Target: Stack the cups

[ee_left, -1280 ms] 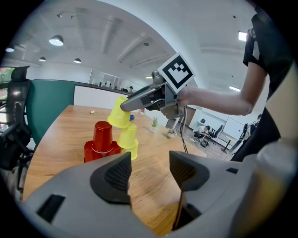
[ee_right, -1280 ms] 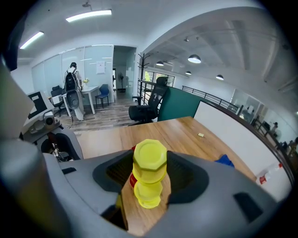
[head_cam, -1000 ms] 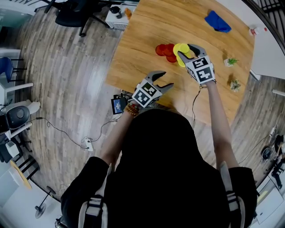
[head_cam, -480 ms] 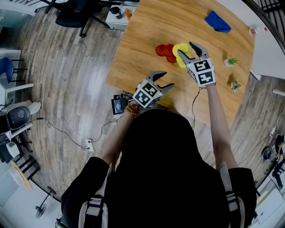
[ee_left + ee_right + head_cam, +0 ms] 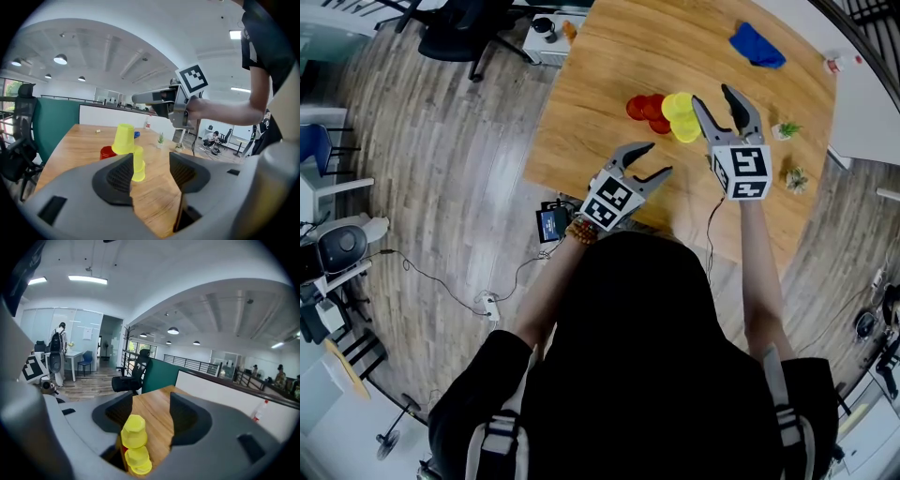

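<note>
Head view: found yellow cups (image 5: pixel 682 114) piled upside down on the desk (image 5: pixel 600 75), with red cups (image 5: pixel 645 108) right beside them on the left. Held the right gripper (image 5: pixel 714 97) raised just beside the yellow cups, fingers spread wide after just opening, pinching nothing. Right gripper view: framed the yellow cups (image 5: pixel 133 444) low in the gap between the fingers, clear of both. Hung the left gripper (image 5: pixel 656 159) near the desk's front edge, fingers apart and empty, well short of the cups.

Cups (image 5: pixel 667 111) on table (image 5: pixel 600 75), cloth (image 5: pixel 757 45) behind them, plants (image 5: pixel 786 130) at right
</note>
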A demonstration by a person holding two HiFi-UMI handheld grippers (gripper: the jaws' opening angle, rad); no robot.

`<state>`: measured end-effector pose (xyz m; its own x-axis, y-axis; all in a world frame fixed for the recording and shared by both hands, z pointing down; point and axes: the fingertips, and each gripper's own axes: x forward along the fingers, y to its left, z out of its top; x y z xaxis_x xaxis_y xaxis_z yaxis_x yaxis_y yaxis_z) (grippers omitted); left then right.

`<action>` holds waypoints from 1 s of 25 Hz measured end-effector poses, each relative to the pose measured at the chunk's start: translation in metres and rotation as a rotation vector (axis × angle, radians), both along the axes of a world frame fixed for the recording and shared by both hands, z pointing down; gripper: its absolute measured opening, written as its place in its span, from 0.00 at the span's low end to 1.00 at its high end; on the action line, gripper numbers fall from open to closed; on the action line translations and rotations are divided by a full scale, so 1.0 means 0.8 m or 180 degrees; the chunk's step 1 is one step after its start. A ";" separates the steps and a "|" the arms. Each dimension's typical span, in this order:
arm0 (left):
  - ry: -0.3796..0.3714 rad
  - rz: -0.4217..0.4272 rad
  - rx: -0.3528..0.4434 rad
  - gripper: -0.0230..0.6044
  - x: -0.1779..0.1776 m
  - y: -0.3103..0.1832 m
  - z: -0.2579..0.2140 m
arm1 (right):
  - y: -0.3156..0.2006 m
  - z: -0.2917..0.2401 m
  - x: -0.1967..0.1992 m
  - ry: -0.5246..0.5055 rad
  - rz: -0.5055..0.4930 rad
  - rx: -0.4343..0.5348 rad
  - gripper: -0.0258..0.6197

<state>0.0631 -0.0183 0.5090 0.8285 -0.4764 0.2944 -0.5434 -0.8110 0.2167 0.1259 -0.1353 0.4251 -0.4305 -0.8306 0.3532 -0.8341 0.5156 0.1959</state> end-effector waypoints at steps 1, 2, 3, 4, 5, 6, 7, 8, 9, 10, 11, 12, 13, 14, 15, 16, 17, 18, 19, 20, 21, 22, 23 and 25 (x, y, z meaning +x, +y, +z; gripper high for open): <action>0.0031 -0.0058 0.0065 0.45 -0.001 -0.004 -0.008 | 0.004 -0.004 0.002 -0.0018 0.0039 0.0051 0.44; 0.0070 -0.0128 0.0140 0.44 -0.002 -0.009 -0.016 | 0.008 -0.008 0.005 -0.0043 0.0093 0.0105 0.43; 0.0109 -0.0211 0.0221 0.42 -0.005 -0.014 -0.024 | 0.012 -0.010 0.009 -0.0080 0.0161 0.0163 0.42; 0.0138 -0.0300 0.0297 0.38 -0.008 -0.019 -0.031 | 0.017 -0.009 0.012 -0.0122 0.0238 0.0219 0.40; 0.0153 -0.0389 0.0358 0.35 -0.011 -0.023 -0.037 | 0.023 -0.007 0.015 -0.0160 0.0315 0.0266 0.39; 0.0155 -0.0469 0.0404 0.33 -0.014 -0.026 -0.040 | 0.031 -0.003 0.017 -0.0188 0.0380 0.0298 0.39; 0.0147 -0.0535 0.0442 0.30 -0.017 -0.029 -0.043 | 0.039 0.002 0.017 -0.0209 0.0423 0.0315 0.38; 0.0128 -0.0587 0.0475 0.29 -0.020 -0.031 -0.044 | 0.048 0.008 0.014 -0.0228 0.0437 0.0318 0.37; 0.0101 -0.0632 0.0505 0.27 -0.023 -0.032 -0.045 | 0.058 0.015 0.009 -0.0244 0.0423 0.0308 0.37; 0.0066 -0.0675 0.0532 0.26 -0.025 -0.033 -0.044 | 0.068 0.023 0.004 -0.0253 0.0393 0.0289 0.36; 0.0025 -0.0720 0.0554 0.24 -0.028 -0.035 -0.043 | 0.076 0.032 -0.001 -0.0255 0.0363 0.0265 0.35; -0.0019 -0.0767 0.0569 0.23 -0.030 -0.036 -0.041 | 0.083 0.039 -0.005 -0.0255 0.0347 0.0237 0.34; -0.0063 -0.0812 0.0580 0.22 -0.031 -0.038 -0.039 | 0.089 0.045 -0.007 -0.0263 0.0353 0.0212 0.31; -0.0107 -0.0851 0.0591 0.21 -0.032 -0.039 -0.037 | 0.093 0.049 -0.007 -0.0278 0.0377 0.0194 0.29; -0.0151 -0.0883 0.0608 0.19 -0.032 -0.040 -0.036 | 0.097 0.052 -0.007 -0.0299 0.0407 0.0184 0.25; -0.0189 -0.0908 0.0633 0.18 -0.032 -0.041 -0.035 | 0.101 0.055 -0.006 -0.0322 0.0433 0.0184 0.22; -0.0217 -0.0931 0.0663 0.17 -0.032 -0.041 -0.035 | 0.104 0.057 -0.005 -0.0343 0.0452 0.0193 0.19; -0.0233 -0.0958 0.0700 0.16 -0.032 -0.041 -0.036 | 0.106 0.058 -0.005 -0.0361 0.0464 0.0210 0.16; -0.0241 -0.0991 0.0743 0.15 -0.033 -0.041 -0.037 | 0.108 0.059 -0.005 -0.0380 0.0475 0.0230 0.12; -0.0246 -0.1028 0.0790 0.14 -0.034 -0.042 -0.040 | 0.110 0.059 -0.004 -0.0403 0.0486 0.0243 0.08; -0.0251 -0.1062 0.0836 0.13 -0.035 -0.042 -0.042 | 0.111 0.060 -0.005 -0.0427 0.0493 0.0249 0.06; -0.0257 -0.1087 0.0877 0.12 -0.036 -0.043 -0.044 | 0.112 0.061 -0.005 -0.0447 0.0492 0.0252 0.05; -0.0263 -0.1104 0.0909 0.12 -0.036 -0.043 -0.046 | 0.113 0.063 -0.005 -0.0462 0.0489 0.0251 0.05; -0.0270 -0.1124 0.0937 0.12 -0.035 -0.043 -0.048 | 0.115 0.068 -0.002 -0.0479 0.0511 0.0211 0.05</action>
